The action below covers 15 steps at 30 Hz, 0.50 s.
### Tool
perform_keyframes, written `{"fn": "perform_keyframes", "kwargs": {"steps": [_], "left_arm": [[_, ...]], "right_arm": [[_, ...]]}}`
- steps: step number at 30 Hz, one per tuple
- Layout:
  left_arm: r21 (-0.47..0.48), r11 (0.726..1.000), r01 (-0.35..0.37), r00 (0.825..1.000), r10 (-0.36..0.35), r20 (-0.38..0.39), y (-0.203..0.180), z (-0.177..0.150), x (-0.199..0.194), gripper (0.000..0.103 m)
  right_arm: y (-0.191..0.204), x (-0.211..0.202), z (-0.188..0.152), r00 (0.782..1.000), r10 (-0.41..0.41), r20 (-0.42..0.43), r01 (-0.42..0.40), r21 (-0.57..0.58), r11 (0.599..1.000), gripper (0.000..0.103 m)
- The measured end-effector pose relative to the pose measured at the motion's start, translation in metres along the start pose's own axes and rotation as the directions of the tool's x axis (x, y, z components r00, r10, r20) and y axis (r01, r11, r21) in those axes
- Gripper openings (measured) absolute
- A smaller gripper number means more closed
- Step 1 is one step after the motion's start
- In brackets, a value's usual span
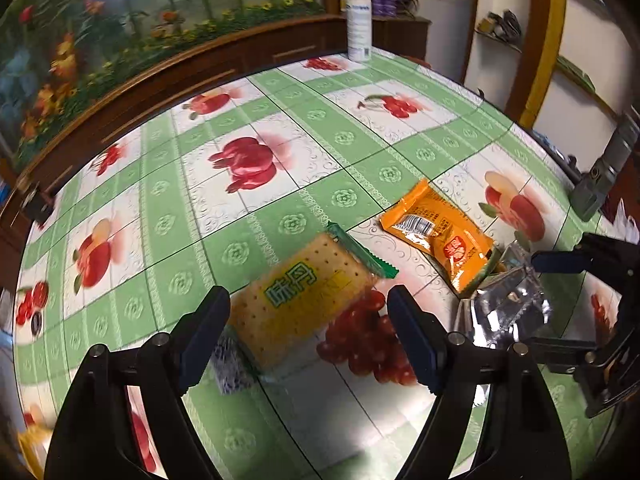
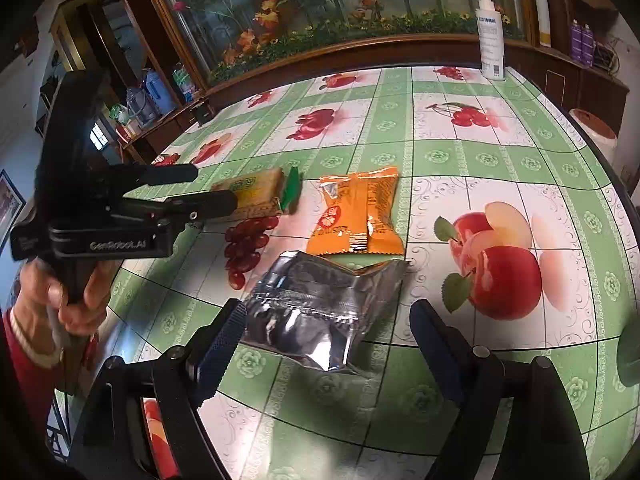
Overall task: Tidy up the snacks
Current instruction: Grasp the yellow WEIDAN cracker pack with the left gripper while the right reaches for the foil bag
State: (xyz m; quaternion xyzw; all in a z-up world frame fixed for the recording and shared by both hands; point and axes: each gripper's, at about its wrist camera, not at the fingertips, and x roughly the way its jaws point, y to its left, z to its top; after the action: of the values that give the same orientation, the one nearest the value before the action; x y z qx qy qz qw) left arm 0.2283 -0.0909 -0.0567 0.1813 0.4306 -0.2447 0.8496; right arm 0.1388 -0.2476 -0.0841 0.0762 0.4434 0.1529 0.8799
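We see the left gripper with its jaws spread wide and released, nothing pressed between them. Framed in that gap, just ahead of the fingertips, lies the cracker packet, flat on the tablecloth; its long axis runs diagonally, from near the left finger away toward the right one, with the green crimped end pointing away from us.

Beyond the right finger sits the orange snack pouch, its long axis also diagonal, barcode side up.

The right gripper is likewise released, jaws wide apart. Between its fingers, nearer the left one, lies the silver foil pouch, crumpled, its long axis slanting away to the right. Just past it rests the orange pouch, apparently touching it.

Far ahead, at the table's back edge, a white spray bottle stands upright.
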Motion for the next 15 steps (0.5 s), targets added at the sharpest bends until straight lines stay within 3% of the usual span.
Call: {"fn": "perform_keyframes", "kwargs": {"steps": [4, 8, 15], "left_arm": [[0.028, 1.0, 0.012, 0.999, -0.011, -0.039, 0.0, 0.001, 0.019, 0.081], [0.102, 0.992, -0.07, 0.997, 0.073, -0.03, -0.017, -0.006, 0.024, 0.082], [0.116, 0.992, -0.048, 0.997, 0.056, -0.06, -0.036, -0.028, 0.002, 0.076]], "right_arm": [[-0.005, 0.004, 0.001, 1.0, 0.01, -0.014, -0.01, 0.01, 1.0, 0.086], [-0.004, 0.007, 0.001, 1.0, 0.016, -0.02, -0.016, 0.001, 1.0, 0.086], [0.006, 0.013, 0.007, 0.999, 0.045, -0.018, -0.046, -0.061, 0.997, 0.086]]}}
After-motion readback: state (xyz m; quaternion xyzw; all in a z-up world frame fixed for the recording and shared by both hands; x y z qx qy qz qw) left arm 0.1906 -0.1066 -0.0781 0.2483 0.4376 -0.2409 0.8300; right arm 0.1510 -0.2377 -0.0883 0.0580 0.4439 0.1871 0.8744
